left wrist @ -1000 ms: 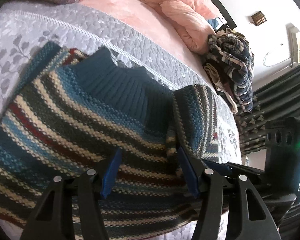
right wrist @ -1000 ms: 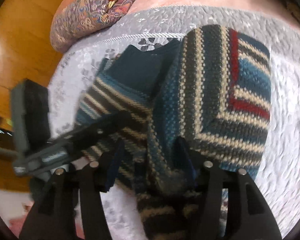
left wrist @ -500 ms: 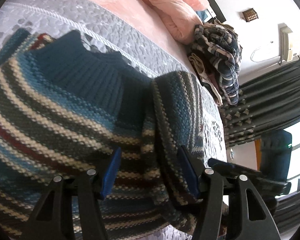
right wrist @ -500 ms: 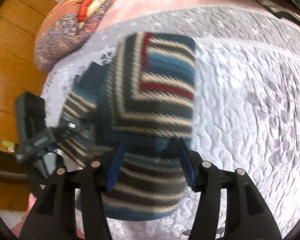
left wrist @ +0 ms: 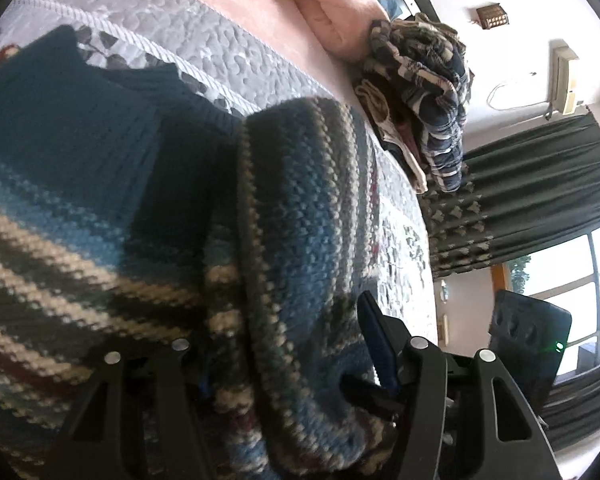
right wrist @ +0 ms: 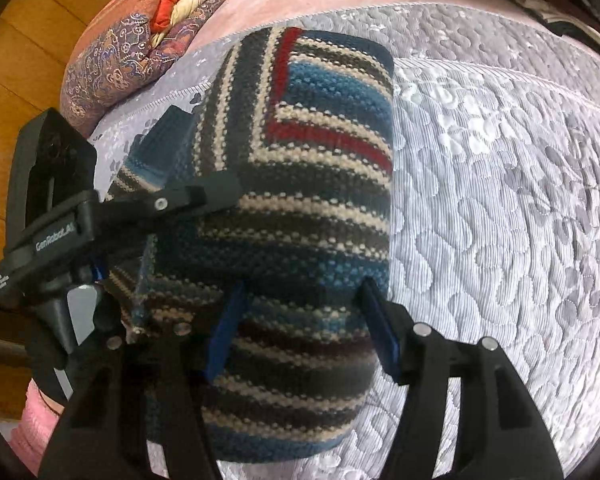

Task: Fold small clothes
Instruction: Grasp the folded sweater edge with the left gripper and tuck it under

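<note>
A striped knit sweater in blue, cream, grey and red lies on the grey quilted bed cover, one side folded over the body. Its dark blue ribbed collar shows in the left wrist view. My right gripper stands open just above the folded panel's near end. My left gripper is open and low on the sweater, a thick fold of knit lying between its fingers and hiding the left pad. The left gripper's body reaches in over the sweater's left edge.
A pink blanket and a pile of patterned clothes lie further up the bed. Patterned quilts sit at the far left corner, wood panelling beyond. Dark curtains and a window stand past the bed. Bare cover stretches right of the sweater.
The right gripper drew back from the folded flap, then came in over its near end. The left gripper dropped lower and closer, so the fold now sits between its fingers.
</note>
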A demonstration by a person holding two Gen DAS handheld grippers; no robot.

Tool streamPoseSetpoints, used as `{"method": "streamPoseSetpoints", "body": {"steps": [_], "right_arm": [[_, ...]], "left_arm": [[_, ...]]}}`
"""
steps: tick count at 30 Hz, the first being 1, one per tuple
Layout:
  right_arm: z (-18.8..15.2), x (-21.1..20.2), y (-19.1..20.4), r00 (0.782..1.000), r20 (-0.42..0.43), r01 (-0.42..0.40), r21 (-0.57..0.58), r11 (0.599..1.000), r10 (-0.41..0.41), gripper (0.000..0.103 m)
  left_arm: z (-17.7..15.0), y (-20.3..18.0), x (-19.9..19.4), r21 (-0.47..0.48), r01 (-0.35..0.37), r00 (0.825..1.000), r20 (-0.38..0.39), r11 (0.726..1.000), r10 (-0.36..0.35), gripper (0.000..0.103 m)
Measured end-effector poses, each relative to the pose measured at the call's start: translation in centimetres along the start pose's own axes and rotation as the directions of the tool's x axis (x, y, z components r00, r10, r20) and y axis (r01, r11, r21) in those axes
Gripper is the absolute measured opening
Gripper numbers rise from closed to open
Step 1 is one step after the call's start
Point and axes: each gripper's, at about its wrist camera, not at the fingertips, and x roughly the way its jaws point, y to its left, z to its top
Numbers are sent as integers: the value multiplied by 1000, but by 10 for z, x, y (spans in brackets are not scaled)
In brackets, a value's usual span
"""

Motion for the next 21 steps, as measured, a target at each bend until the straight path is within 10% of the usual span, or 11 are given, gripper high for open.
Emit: {"method": "streamPoseSetpoints", "body": {"steps": [9, 21], "right_arm": [[-6, -3, 2, 999, 27, 28, -23, 999, -28, 60], [-24, -28, 1, 985, 101, 145, -81, 986, -137, 59]], "left_arm": [[-2, -12, 0, 39, -77, 996, 51, 996, 75, 30], [-9, 0, -26, 22, 4, 996, 92, 1000, -6, 25]]}}
